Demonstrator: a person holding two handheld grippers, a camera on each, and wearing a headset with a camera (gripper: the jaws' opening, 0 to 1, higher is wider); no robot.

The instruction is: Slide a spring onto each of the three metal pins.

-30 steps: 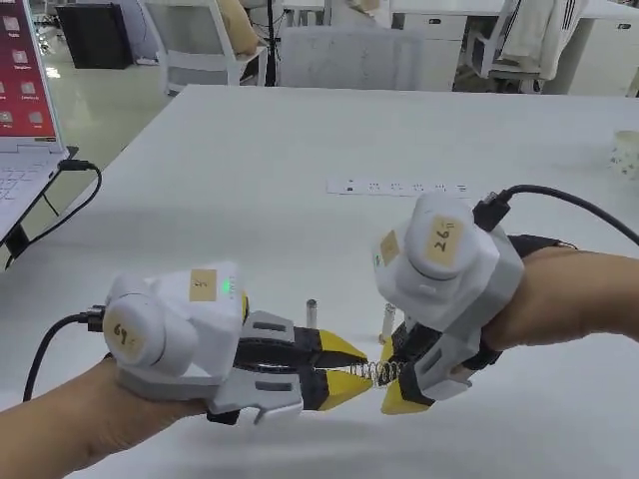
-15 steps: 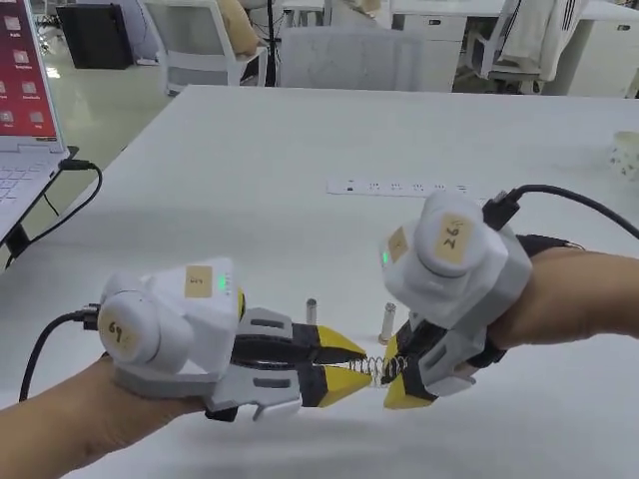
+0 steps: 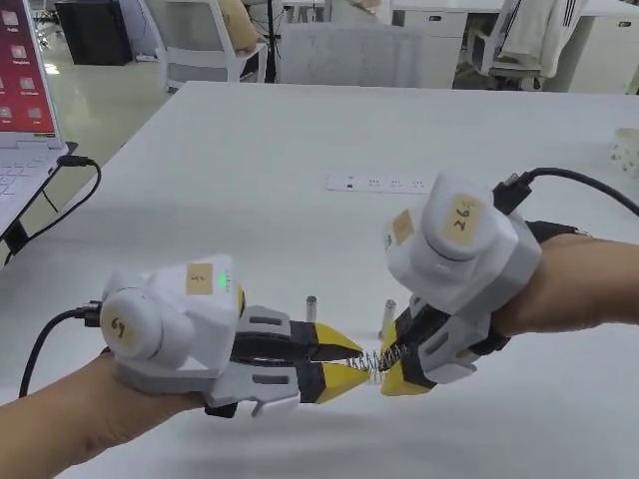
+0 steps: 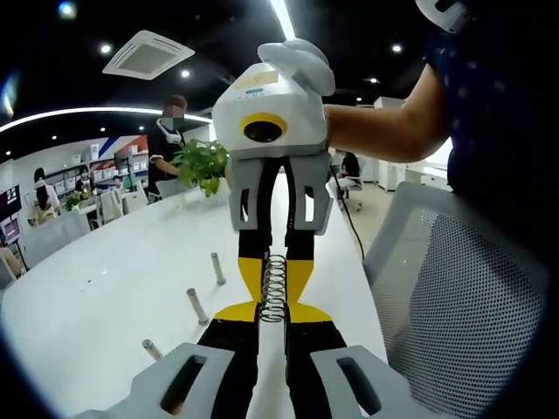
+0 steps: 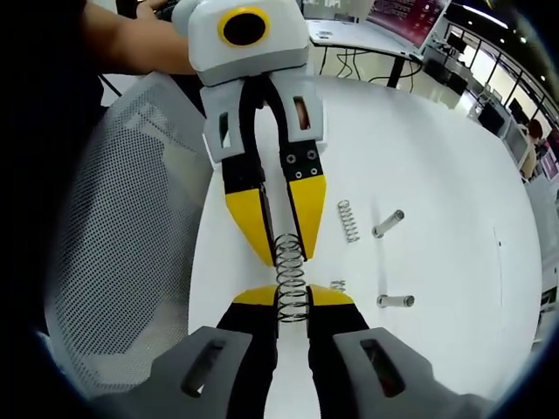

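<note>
One coil spring (image 3: 371,361) hangs level between my two grippers, just above the white table (image 3: 250,180). My left gripper (image 3: 344,367) is shut on its left end and my right gripper (image 3: 399,367) on its right end. Two upright metal pins (image 3: 312,307) (image 3: 388,317) stand right behind the jaws. In the left gripper view the spring (image 4: 273,284) runs from my left gripper (image 4: 272,312) to the facing right one, with three pins (image 4: 197,305) to the left. In the right gripper view the spring (image 5: 290,279) leaves my right gripper (image 5: 293,298), and a loose spring (image 5: 348,220) lies near two pins (image 5: 388,223).
A white power strip (image 3: 384,185) lies mid-table beyond the pins. A laptop (image 3: 20,100) and its black cable (image 3: 70,200) sit at the left edge. A small cup (image 3: 627,152) stands at the far right. A mesh chair (image 4: 454,288) is beside the table's near edge.
The right gripper has risen and shifted slightly right; the left one has barely moved. The spring stays held between both grippers.
</note>
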